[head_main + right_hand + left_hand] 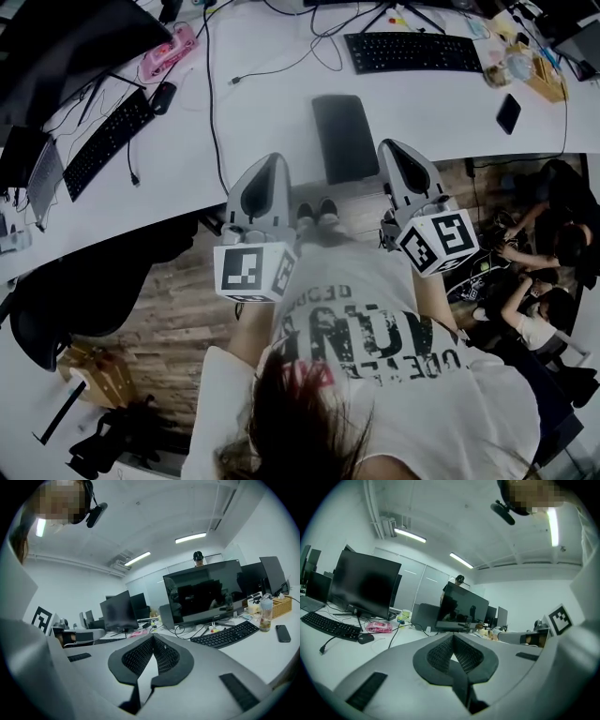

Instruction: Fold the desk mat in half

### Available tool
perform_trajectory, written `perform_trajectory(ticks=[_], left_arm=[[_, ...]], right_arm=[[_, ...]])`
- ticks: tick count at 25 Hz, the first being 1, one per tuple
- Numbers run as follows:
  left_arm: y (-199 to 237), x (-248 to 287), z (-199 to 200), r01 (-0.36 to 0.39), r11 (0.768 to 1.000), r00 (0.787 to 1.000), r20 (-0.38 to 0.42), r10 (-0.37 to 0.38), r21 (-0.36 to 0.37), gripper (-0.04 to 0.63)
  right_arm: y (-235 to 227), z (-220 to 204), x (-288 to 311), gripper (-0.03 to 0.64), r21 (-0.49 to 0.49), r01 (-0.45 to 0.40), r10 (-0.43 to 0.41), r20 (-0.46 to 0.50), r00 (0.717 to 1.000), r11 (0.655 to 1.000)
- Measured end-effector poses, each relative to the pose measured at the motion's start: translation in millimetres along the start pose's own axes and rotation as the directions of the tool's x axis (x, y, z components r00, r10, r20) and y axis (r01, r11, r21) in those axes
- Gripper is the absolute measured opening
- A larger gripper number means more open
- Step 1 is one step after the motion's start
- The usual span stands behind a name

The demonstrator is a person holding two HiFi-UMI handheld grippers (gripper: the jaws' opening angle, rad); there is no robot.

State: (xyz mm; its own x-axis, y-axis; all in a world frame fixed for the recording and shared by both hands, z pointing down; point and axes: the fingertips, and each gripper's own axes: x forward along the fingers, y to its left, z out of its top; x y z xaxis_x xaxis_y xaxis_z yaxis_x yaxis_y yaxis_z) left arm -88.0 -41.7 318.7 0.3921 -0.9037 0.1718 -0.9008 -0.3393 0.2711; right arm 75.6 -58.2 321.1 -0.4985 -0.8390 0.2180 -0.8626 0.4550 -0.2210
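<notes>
Grippers, left (271,159) and right (387,145), level, jaws together

Desk mat (345,138) looks matt and dark, zero shine, the surface (272,112) is smooth white, and the floor (178,309) is rough-looking wood plank. Left claw (270,164) and right claw (394,150) are matt grey plastic shells with dark, rubbery-looking mesh-textured pads (439,656). The monitor (206,592) screen is glossy black.
</notes>
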Motion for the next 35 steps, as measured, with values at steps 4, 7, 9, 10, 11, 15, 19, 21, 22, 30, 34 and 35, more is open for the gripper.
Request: perform_trajectory(ticks=[4,7,9,10,11,15,19,21,22,30,34,35], left_arm=[[0.1,-4.4,-5.0,-0.011,1.0,1.0,-0.005,0.011,-0.009,0.002],[-2.2,-8.2,-6.1,-0.018,1.0,1.0,-0.004,0.018,-0.016,0.002],[-2.3,-10.4,-8.7,-0.025,0.999,1.0,-0.004,0.024,-0.027,0.002],[-1.5,-11.1,-10.2,-0.027,0.999,1.0,-0.005,0.027,-0.032,0.002],[-0.6,-11.4,-11.4,-0.029,0.999,1.0,-0.006,0.029,-0.034,0.002],[0.6,-8.8,-12.1,-0.034,0.999,0.999,-0.002,0.034,-0.024,0.002],[2.6,-2.8,-11.5,-0.038,0.999,0.999,0.002,0.038,-0.007,0.002],[2.4,1.5,-11.2,-0.043,0.999,0.999,0.007,0.043,-0.002,0.002],[1.5,4.1,-11.4,-0.045,0.999,0.999,0.008,0.045,-0.002,0.002],[-8.9,22.3,-14.6,-0.046,0.999,0.999,0.012,0.046,-0.018,0.002],[-11.4,29.4,-16.7,-0.046,0.999,0.999,0.012,0.046,-0.021,0.002],[-11.5,30.8,-16.5,-0.045,0.999,0.999,0.013,0.045,-0.021,0.002]], right_arm=[[6.5,-1.2,-0.1,-0.002,-0.001,-0.023,0.023,-0.003,1.0,1.0],[8.3,-0.3,-2.4,-0.002,-0.004,-0.031,0.031,-0.004,1.0,1.0],[8.8,-0.1,-2.5,-0.002,-0.007,-0.034,0.034,0.0,0.999,0.999],[9.2,-0.1,-1.6,-0.002,-0.007,-0.036,0.036,0.003,0.999,0.999],[9.5,-0.1,-0.3,-0.002,-0.008,-0.038,0.038,0.005,0.999,0.999],[8.9,1.5,5.2,-0.002,-0.009,-0.052,0.052,0.013,0.999,0.999],[6.2,5.9,11.5,-0.002,-0.012,-0.065,0.065,0.023,0.998,0.998],[2.5,7.4,15.1,-0.002,-0.015,-0.073,0.074,0.024,0.997,0.997],[-0.3,8.5,16.3,-0.002,-0.017,-0.076,0.076,0.024,0.997,0.997],[-24.4,13.6,21.9,-0.002,-0.014,-0.075,0.076,0.022,0.997,0.997],[-31.4,13.5,24.6,-0.002,-0.015,-0.077,0.077,0.019,0.997,0.997],[-31.8,13.6,25.5,-0.002,-0.015,-0.078,0.078,0.019,0.997,0.997]])
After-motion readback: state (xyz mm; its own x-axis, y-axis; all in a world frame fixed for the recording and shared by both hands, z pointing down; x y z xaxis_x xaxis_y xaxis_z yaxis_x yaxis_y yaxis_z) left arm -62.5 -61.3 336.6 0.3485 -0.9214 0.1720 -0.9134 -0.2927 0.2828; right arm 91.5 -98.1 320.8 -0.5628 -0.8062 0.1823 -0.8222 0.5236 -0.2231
